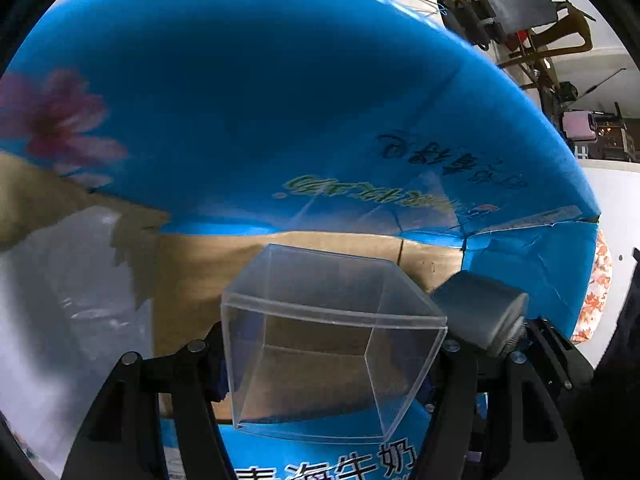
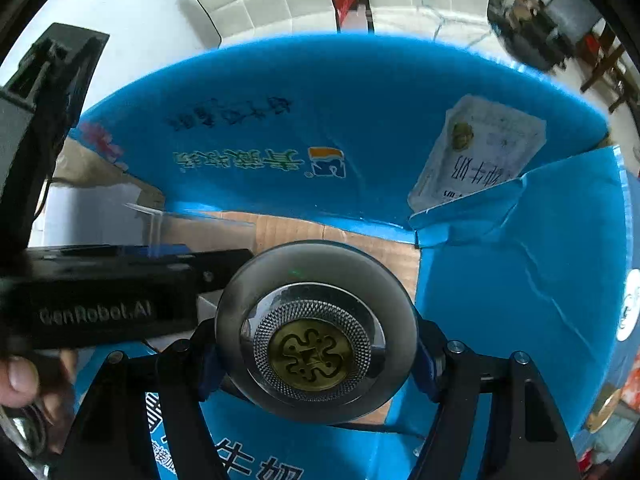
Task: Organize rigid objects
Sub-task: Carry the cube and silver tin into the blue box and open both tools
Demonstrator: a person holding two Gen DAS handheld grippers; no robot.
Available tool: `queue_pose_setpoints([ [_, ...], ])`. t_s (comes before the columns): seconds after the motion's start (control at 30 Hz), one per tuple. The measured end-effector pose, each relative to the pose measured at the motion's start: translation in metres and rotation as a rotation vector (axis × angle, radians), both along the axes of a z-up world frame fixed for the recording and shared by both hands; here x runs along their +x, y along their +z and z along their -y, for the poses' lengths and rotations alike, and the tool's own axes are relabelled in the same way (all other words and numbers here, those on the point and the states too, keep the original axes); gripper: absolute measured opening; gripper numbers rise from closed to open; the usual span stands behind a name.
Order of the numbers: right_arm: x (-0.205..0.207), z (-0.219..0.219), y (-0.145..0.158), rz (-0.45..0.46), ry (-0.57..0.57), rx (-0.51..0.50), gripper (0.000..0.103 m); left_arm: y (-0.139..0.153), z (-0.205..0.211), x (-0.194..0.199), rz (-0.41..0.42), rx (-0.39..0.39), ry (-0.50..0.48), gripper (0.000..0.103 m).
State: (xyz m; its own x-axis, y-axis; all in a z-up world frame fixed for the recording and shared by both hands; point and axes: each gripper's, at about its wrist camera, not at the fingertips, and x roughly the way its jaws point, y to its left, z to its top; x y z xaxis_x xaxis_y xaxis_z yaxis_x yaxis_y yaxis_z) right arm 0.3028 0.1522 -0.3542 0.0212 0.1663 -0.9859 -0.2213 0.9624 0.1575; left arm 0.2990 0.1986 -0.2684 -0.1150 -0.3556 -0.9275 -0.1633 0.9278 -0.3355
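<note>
Grippers are being held side by side over an open blue carton [image 1: 280, 100], each one loaded. By the left gripper [image 1: 332, 364] a clear plastic box [image 1: 320, 340] is being clamped between the fingers, its open mouth turned toward the camera and tilted, so that the carton's brown floor [image 1: 192, 276] is being seen straight through its walls. Just to its right in the left wrist view a grey round lid [image 1: 480, 308] is being shown edge-on, close beside the box — whether the two are touching cannot be told. In the right wrist view that same lid [image 2: 316, 332] is being gripped at its rim by the right gripper [image 2: 316, 360], its face with the knurled metal ring and brass emblem being turned to the lens. Both things are being held above the carton's floor [image 2: 360, 240], inside the raised blue flaps [image 2: 520, 280]. The left gripper's black body [image 2: 104, 300] is being seen at the left, with a person's fingers [image 2: 20, 380] wrapped below it.
</note>
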Motion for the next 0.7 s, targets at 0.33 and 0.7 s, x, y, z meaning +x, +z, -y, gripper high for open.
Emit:
queue_pose_setpoints([
  [0.33,0.007,-0.017,-0.022,-0.021,0.018,-0.058,0.076,0.004,0.009,-0.002,0.002,0.068,-0.025,0.064],
  [0.7,-0.001,-0.027,-0.012,0.009,0.032,-0.101,0.099,0.032,0.001,-0.018,0.035,0.104,-0.026,0.089],
])
